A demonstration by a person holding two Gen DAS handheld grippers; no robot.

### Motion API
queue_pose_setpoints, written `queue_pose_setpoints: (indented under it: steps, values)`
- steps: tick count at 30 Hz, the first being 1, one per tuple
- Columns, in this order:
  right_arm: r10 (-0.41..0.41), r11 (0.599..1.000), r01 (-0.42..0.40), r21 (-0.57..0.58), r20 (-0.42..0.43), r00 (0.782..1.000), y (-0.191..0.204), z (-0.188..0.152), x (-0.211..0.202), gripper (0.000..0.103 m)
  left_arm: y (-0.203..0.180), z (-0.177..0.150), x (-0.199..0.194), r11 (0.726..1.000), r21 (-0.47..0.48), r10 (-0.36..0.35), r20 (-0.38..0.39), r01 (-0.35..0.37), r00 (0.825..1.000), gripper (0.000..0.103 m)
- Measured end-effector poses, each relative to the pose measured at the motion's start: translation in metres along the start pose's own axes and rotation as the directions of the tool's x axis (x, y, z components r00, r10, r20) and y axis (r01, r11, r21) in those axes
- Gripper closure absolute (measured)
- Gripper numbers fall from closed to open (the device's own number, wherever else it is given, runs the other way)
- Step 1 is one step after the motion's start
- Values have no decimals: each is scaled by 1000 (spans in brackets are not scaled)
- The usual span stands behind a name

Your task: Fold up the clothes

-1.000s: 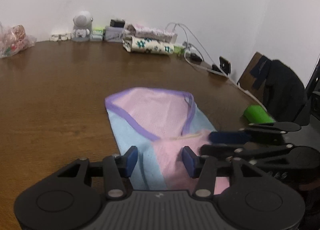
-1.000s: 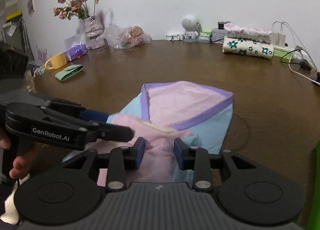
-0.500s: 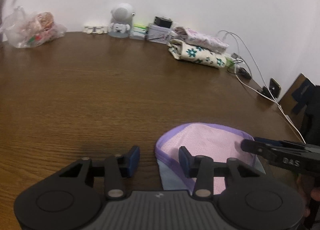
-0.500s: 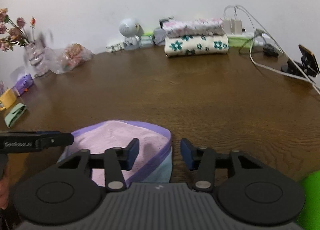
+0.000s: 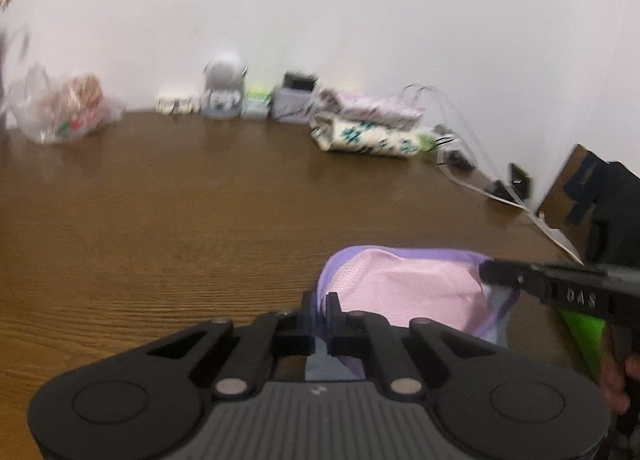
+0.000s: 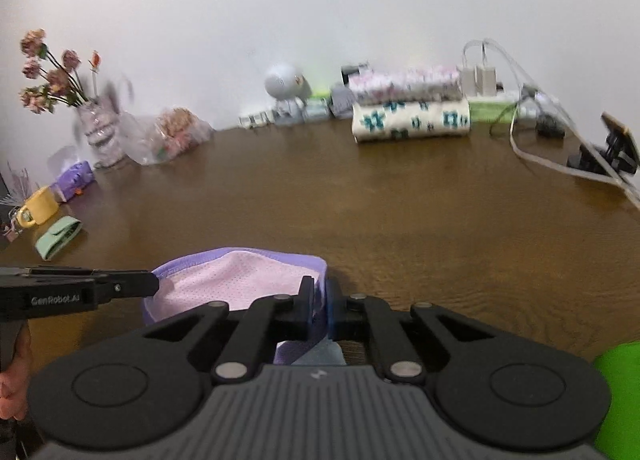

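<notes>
- A white wall backs a brown wood-grain tabletop (image 5: 168,219); folded floral cloths (image 6: 412,117) sit at its far edge.
- The pink mesh garment (image 5: 408,292), purple-trimmed, lies at the near edge, strung crosswise between the tongs.
- Left gripper (image 5: 319,314) has just clamped its left rim — right gripper (image 6: 320,310) its right rim.
- Soft, limp cloth — it will sag if lifted.
</notes>
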State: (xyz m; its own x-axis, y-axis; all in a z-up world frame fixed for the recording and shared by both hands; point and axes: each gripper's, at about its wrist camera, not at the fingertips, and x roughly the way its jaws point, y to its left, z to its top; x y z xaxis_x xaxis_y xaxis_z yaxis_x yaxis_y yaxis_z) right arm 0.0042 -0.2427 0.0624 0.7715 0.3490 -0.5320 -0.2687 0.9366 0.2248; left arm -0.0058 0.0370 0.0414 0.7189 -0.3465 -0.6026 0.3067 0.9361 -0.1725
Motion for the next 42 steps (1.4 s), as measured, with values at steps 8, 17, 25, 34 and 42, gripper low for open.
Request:
queue_pose_setpoints:
  steps: [8, 17, 25, 34, 42]
  values:
    - [90, 989, -82, -120, 66, 994, 18, -19, -73, 97, -10, -40, -70, 998, -50, -40, 58, 43, 998, 100]
    - [153, 975, -144, -169, 45, 987, 17, -62, -117, 97, -12, -88, -111, 996, -85, -22, 76, 28, 997, 99]
    - [144, 972, -143, -188, -5, 989, 22, -74, -115, 78, 8, -92, -103, 981, -195, 24, 33, -17, 999, 68]
    - [209, 945, -230, -231, -112, 971, 53, -79, -65, 64, 18, -88, -77, 981, -190, 24, -28, -29, 999, 94]
    - [129, 946, -182, -268, -203, 971, 77, -88, -82, 63, 39, -51, -52, 981, -158, 124, 37, -116, 992, 99]
